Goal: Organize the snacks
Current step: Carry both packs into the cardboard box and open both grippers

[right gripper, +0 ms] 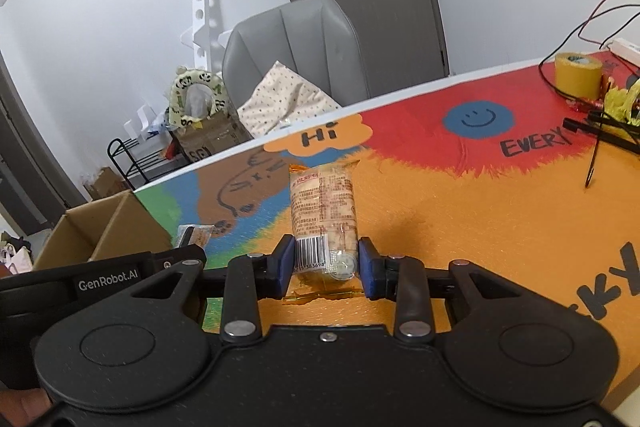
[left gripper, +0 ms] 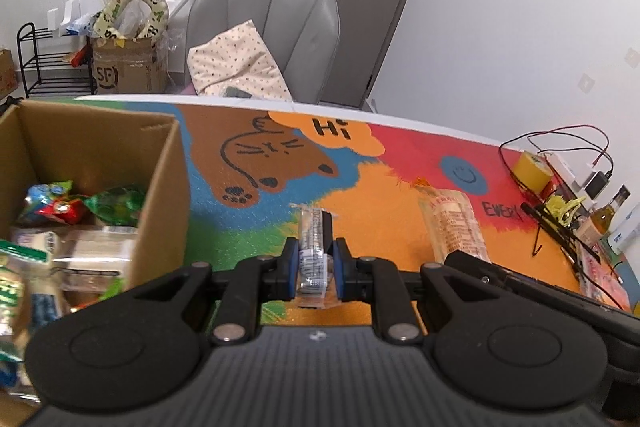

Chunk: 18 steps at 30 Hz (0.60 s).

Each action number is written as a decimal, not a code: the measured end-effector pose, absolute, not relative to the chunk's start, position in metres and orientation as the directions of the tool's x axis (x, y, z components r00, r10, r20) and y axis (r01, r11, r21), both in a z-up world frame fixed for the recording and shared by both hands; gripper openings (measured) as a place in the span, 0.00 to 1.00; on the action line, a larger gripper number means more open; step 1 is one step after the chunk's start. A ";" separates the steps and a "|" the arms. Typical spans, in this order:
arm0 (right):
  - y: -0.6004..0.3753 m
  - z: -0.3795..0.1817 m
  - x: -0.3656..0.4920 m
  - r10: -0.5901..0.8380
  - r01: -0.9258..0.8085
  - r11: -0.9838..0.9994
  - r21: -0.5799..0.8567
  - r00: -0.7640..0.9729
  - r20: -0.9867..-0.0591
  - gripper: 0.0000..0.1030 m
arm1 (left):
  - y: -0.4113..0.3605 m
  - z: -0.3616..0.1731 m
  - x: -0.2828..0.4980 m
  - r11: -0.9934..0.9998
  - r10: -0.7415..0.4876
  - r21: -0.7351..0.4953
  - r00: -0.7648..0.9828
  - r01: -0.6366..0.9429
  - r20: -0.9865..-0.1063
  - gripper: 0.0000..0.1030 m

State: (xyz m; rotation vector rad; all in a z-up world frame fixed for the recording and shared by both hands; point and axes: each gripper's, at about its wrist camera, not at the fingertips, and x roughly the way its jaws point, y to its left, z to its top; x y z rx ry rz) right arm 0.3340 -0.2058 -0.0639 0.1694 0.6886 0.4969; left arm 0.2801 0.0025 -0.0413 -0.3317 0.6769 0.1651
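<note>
The left tool [left gripper: 316, 269] is clamped on a narrow snack bar in a clear wrapper [left gripper: 312, 247]. Its blue pads press the bar's flanks near the near end, and the rest sticks out forward over the table [left gripper: 380, 227]. The bar looks light and fairly stiff, so a grip across its narrow width should hold; the crinkly film could slip if the squeeze is loose.

The right tool [right gripper: 326, 263] has its jaws around the barcode end of a pale orange snack pouch [right gripper: 324, 211]. Its left pad touches the pouch, but I cannot tell whether the right pad does. The pouch reads as light, soft and puffed, with crushable contents, so a gentle hold at the body just above the crimped seal seems best; the flat seal itself would slide out.

Both packets hang over the orange patch near the table's near edge. At the table's left edge stands an open cardboard box [left gripper: 160, 187], already holding several wrapped snacks [left gripper: 80, 223], the likely destination. Farther right, near the far corner, sit a roll of yellow tape [right gripper: 578, 75] and loose wires [right gripper: 592, 19].
</note>
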 end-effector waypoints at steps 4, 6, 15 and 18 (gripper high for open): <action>-0.204 -0.056 0.324 0.495 -0.389 0.869 0.307 0.669 -0.554 0.31 | 0.005 -0.033 0.269 0.937 0.045 -0.244 0.779 -0.251 -0.626 0.16; -0.202 -0.052 0.319 0.498 -0.393 0.867 0.307 0.673 -0.547 0.31 | 0.007 -0.029 0.264 0.938 0.043 -0.245 0.783 -0.246 -0.620 0.16; -0.191 -0.035 0.300 0.517 -0.419 0.856 0.302 0.686 -0.512 0.31 | 0.021 -0.009 0.240 0.937 0.051 -0.252 0.809 -0.241 -0.586 0.16; -0.186 -0.031 0.296 0.521 -0.426 0.853 0.300 0.688 -0.505 0.31 | 0.028 -0.004 0.233 0.935 0.055 -0.256 0.816 -0.244 -0.576 0.16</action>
